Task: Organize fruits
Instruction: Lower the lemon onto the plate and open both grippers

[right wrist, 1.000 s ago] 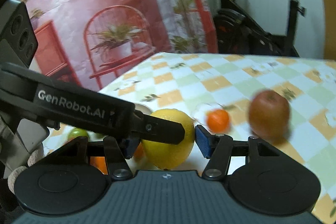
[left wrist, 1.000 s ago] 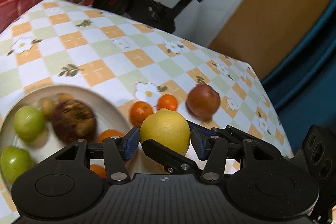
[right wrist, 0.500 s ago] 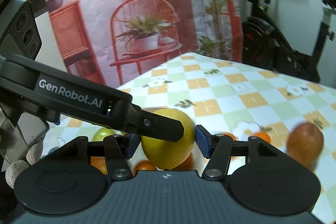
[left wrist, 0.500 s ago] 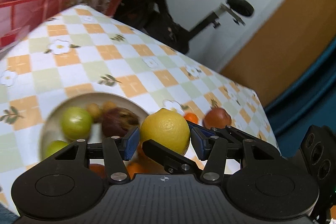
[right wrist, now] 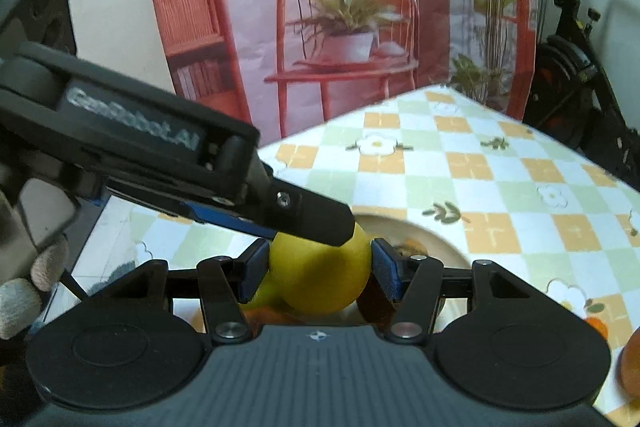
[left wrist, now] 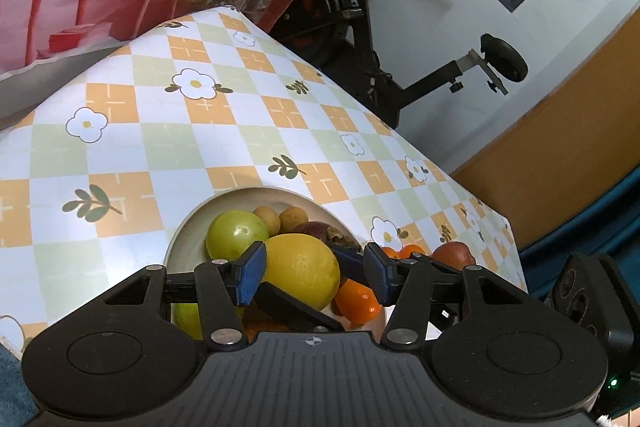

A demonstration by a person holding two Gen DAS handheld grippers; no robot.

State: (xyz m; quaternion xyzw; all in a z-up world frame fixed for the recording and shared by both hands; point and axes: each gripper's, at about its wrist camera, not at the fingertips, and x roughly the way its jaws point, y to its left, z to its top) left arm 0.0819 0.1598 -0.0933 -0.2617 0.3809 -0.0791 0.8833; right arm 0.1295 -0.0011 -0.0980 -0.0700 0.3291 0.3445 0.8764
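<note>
Two grippers are crowding around one lemon (left wrist: 300,267), which is hanging just above a cream plate (left wrist: 240,197) on the checked tablecloth (left wrist: 160,147). The right gripper (right wrist: 320,271) is clamping it, both blue pads pressing its sides, and one of its black fingers (left wrist: 296,307) is crossing under the lemon in the left wrist view. The left gripper (left wrist: 315,279) is standing with its jaws apart around the same fruit: the left pad is at the peel, while the right pad is sitting clear of it. On the plate, just beyond the left gripper's tips, a green fruit (left wrist: 234,235) is lying beside two small brown fruits (left wrist: 266,215) and a dark wrinkled fruit (left wrist: 316,229); an orange (left wrist: 356,301) is showing under the right pad, and a second green fruit (left wrist: 186,317) is peeking out below the left finger. Off the plate, to the right of the left gripper, small mandarins (left wrist: 404,251) and a red apple (left wrist: 454,255) are resting on the cloth, both half hidden by the finger linkage. From the right wrist camera, most of the plate's contents are blocked by the lemon, and the left gripper's lettering is blurring. A gloved hand (right wrist: 24,291) is showing at the far left, cut off by the edge.
</note>
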